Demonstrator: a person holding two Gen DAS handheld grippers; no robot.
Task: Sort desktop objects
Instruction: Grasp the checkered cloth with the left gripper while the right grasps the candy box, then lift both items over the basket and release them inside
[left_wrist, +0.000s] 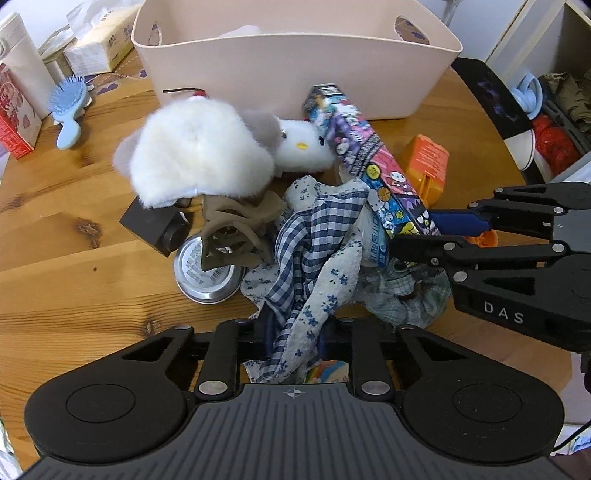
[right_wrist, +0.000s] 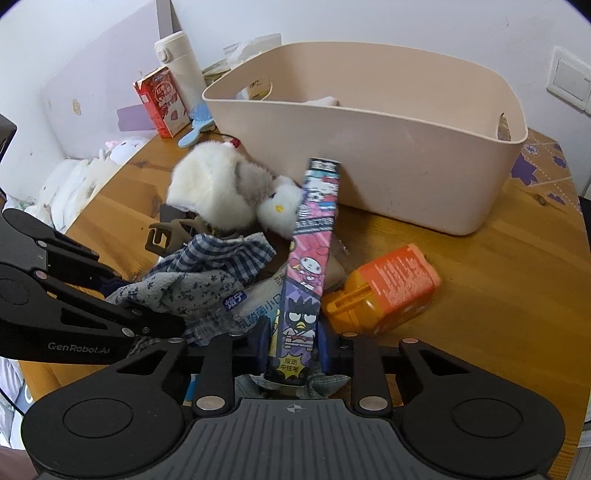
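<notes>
A pile of objects lies on the wooden table in front of a beige tub (left_wrist: 295, 74). My left gripper (left_wrist: 295, 343) is shut on a blue checked and floral cloth (left_wrist: 317, 258), which drapes up from the pile. My right gripper (right_wrist: 293, 350) is shut on a long cartoon pen box (right_wrist: 310, 266), which leans up toward the tub (right_wrist: 369, 155). In the left wrist view the box (left_wrist: 369, 162) slants across the pile and the right gripper (left_wrist: 417, 232) grips its lower end. A white plush toy (left_wrist: 199, 155) lies beside it.
An orange bottle (right_wrist: 388, 291) lies right of the box. A metal tin lid (left_wrist: 203, 273), a brown hair claw (left_wrist: 236, 229) and a dark block (left_wrist: 151, 225) sit by the plush. A blue hairbrush (left_wrist: 70, 107), a red carton (right_wrist: 162, 103) and tissues (left_wrist: 99, 48) stand far left.
</notes>
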